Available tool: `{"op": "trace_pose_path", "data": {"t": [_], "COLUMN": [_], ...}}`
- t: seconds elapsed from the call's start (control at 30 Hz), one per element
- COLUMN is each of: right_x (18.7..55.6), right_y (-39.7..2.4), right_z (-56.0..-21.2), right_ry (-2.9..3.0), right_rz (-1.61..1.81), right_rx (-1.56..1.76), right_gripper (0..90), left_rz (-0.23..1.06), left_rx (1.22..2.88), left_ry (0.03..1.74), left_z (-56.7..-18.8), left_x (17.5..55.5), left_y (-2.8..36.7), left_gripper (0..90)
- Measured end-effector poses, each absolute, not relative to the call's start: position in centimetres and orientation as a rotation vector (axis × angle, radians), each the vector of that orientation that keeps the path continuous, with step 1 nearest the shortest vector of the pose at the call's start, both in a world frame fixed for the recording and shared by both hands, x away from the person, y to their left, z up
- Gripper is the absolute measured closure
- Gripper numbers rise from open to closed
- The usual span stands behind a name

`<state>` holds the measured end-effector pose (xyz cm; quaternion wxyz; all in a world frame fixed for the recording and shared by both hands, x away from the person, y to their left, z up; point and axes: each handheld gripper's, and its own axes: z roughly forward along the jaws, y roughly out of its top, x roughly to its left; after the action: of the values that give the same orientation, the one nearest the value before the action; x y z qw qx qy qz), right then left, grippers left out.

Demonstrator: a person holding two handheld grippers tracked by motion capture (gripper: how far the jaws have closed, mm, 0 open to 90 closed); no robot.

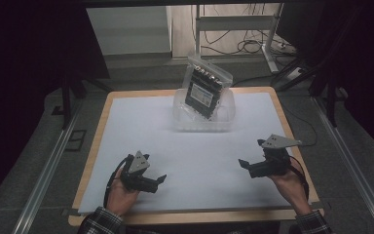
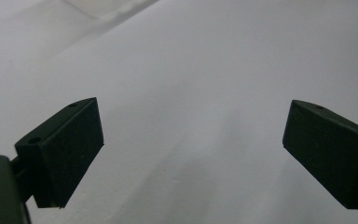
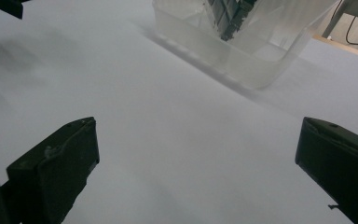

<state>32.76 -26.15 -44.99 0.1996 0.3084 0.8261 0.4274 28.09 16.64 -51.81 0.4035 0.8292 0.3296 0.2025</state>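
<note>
Clear plastic bag of dark parts [image 1: 206, 87] stands tilted in the translucent plastic tub [image 1: 181, 117] at the table's far middle, well apart from the left gripper [image 1: 158, 181] and right gripper [image 1: 244, 165], both wide open and empty, so reaching forward to it looks like the next move.

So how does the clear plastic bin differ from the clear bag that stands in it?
The clear plastic bin is a low, open tub sitting flat on the white sheet; the clear bag is taller, leans to one side and holds a dark packet. Both are see-through.
</note>
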Motion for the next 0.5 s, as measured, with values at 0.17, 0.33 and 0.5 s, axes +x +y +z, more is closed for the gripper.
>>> {"op": "trace_pose_path", "data": {"t": [0.17,0.33,0.5], "right_x": [32.2,31.9,32.2], "right_y": [-26.6,-27.2,-27.7], "right_z": [-46.4,-47.7,-49.0], "right_ry": [2.327,2.337,2.368], "right_rz": [1.19,1.161,1.143], "right_rx": [0.892,0.92,0.967], "right_gripper": [0.0,0.0,0.0], "left_rz": [0.515,0.523,0.524], "left_rx": [2.093,2.099,2.105], "left_ry": [0.839,0.835,0.833], "left_z": [-51.9,-51.9,-52.0], "left_x": [28.1,28.1,28.1], "left_y": [16.7,16.6,16.6], "left_gripper": [3.9,3.8,3.6]}}
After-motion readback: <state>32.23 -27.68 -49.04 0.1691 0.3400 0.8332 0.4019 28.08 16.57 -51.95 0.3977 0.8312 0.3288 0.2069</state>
